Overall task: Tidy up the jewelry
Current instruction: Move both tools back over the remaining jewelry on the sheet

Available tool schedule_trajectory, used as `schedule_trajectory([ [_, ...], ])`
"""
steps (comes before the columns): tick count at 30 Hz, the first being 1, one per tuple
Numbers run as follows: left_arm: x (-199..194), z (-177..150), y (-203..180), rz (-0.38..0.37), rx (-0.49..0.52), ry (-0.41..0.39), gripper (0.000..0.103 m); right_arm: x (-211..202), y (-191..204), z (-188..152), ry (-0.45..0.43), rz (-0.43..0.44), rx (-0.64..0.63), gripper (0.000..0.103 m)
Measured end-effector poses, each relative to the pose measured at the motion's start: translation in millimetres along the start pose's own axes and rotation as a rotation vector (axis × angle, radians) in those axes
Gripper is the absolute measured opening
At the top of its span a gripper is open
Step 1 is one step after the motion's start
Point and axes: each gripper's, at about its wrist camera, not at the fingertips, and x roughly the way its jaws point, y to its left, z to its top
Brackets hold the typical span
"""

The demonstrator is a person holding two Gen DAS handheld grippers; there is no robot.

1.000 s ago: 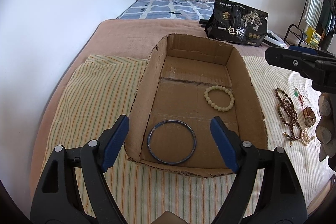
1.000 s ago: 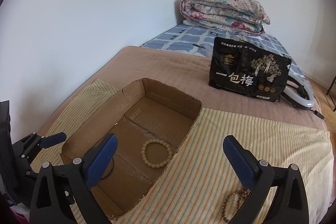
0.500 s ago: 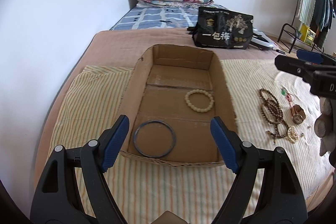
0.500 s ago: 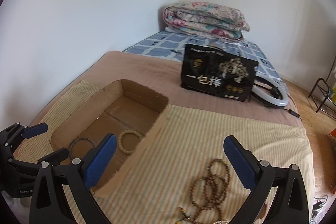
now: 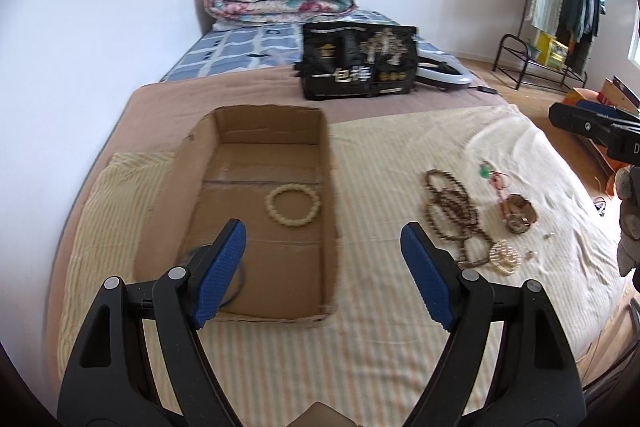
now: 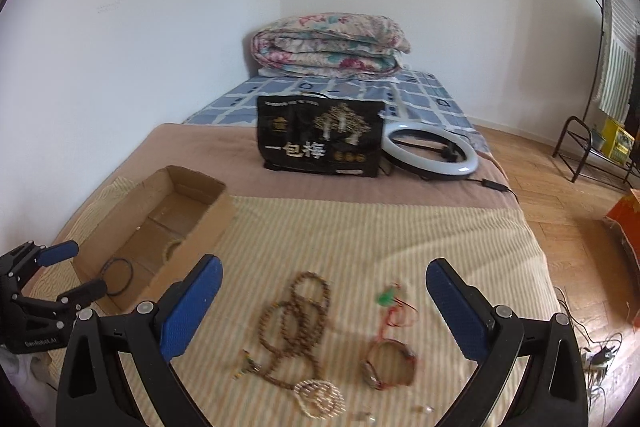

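Both tools [image 5: 322,259] [image 6: 322,297] gape empty above striped cloth [image 6: 360,227] beside cardboard box [image 5: 328,187].

Your left gripper [image 5: 322,263] shows black plastic arms with round silver rivets and ribbed blue pads [image 5: 219,271] on the fingers. Your right gripper [image 6: 323,309] is built the same, black frame, blue pads [image 6: 456,311], silver rivets. There's small white lettering on the left gripper's black body.

box [image 5: 328,167]: brown | bracelet [image 5: 294,205]: cream | cloth [image 6: 360,227]: yellow-striped | quilt [image 6: 328,45]: floral | bag [image 6: 320,141]: black
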Motion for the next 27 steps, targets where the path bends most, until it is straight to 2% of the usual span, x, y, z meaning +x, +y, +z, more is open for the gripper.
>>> schedule_trajectory([
  [7,8,4,-39,-0.045,0.05,0.011,0.082,-25,-53,-21,-0.004,-0.065,0.058,0.103],
  [12,19,5,-64,-0.071,0.07,0.024,0.082,-29,-85,-32,0.008,-0.074,0.1,0.103],
  [19,42,4,-94,-0.091,0.091,0.064,0.082,-16,-114,-54,0.062,-0.017,0.139,0.102],
  [27,77,4,-123,-0.119,0.084,0.131,0.082,15,-140,-75,0.164,-0.007,0.201,0.091],
])
